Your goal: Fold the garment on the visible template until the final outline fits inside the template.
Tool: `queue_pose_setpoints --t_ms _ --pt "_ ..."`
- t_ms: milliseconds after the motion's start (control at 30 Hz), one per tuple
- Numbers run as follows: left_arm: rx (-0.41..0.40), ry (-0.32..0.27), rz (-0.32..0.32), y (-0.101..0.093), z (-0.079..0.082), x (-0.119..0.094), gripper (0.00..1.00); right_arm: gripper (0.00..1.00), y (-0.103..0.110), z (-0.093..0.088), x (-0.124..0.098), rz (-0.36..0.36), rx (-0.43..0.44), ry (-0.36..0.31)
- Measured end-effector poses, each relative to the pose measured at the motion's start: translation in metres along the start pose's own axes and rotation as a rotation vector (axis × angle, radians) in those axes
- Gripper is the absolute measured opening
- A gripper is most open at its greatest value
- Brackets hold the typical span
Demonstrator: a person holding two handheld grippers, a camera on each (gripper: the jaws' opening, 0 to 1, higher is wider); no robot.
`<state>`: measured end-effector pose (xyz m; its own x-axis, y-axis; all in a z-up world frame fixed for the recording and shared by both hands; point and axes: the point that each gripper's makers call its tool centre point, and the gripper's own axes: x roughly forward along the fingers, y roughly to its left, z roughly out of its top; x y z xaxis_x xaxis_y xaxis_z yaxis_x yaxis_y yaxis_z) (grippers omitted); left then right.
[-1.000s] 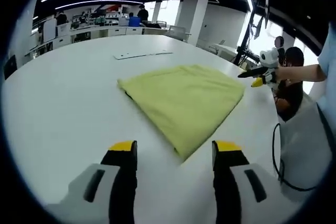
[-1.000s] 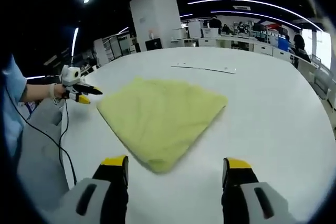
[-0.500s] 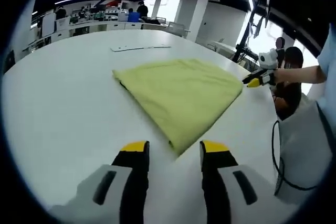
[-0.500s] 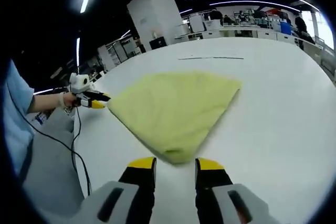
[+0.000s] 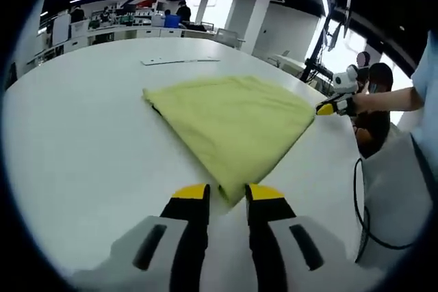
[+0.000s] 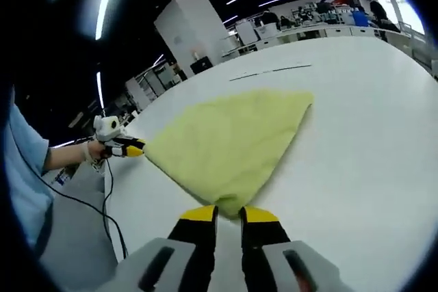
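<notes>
Garment [image 5: 236, 124] first: a yellow-green cloth lying flat on the white table [image 5: 82, 141], already folded down to a 4-cornered shape, with 1 corner pointing at each of my grippers.

My left gripper [image 5: 226, 196] sits right at the nearest corner. Its 2 jaws have drawn narrow with the cloth tip between their yellow ends; I judge they are pinching it, but the contact itself is too fine to confirm. My right gripper [image 6: 227, 213] does the same at the neighbouring corner, jaws almost together around the tip there. In the left gripper view that other gripper [image 5: 333, 106] shows at the cloth's right corner, held by a hand in a pale sleeve.

So the edge running between my 2 grippers is the one I hold, and the body of the cloth lies straight ahead of both, stretching toward the table's far edge where a thin pale strip [image 5: 179, 61] rests. The next move, I think, is lifting this edge and carrying it forward over the far corners. I cannot make out template lines under the cloth.
</notes>
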<state>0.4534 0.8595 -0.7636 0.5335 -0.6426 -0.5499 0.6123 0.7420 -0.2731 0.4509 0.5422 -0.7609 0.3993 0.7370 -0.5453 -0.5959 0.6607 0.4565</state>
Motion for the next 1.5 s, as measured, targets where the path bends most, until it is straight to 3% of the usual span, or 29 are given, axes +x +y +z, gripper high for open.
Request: queue_pose_setpoints --t_ms 300,767,1500 --pt "-0.01 0.008 -0.008 -0.001 0.0 -0.001 0.0 0.0 0.0 0.002 -0.005 -0.005 -0.008 -0.002" --pt "-0.001 0.003 -0.015 -0.005 -0.004 -0.01 0.0 0.0 -0.004 0.002 -0.016 -0.026 -0.042 0.012" --pt "-0.079 -0.007 0.063 -0.01 -0.047 -0.063 0.0 0.0 0.037 -0.023 -0.001 0.06 -0.04 0.063"
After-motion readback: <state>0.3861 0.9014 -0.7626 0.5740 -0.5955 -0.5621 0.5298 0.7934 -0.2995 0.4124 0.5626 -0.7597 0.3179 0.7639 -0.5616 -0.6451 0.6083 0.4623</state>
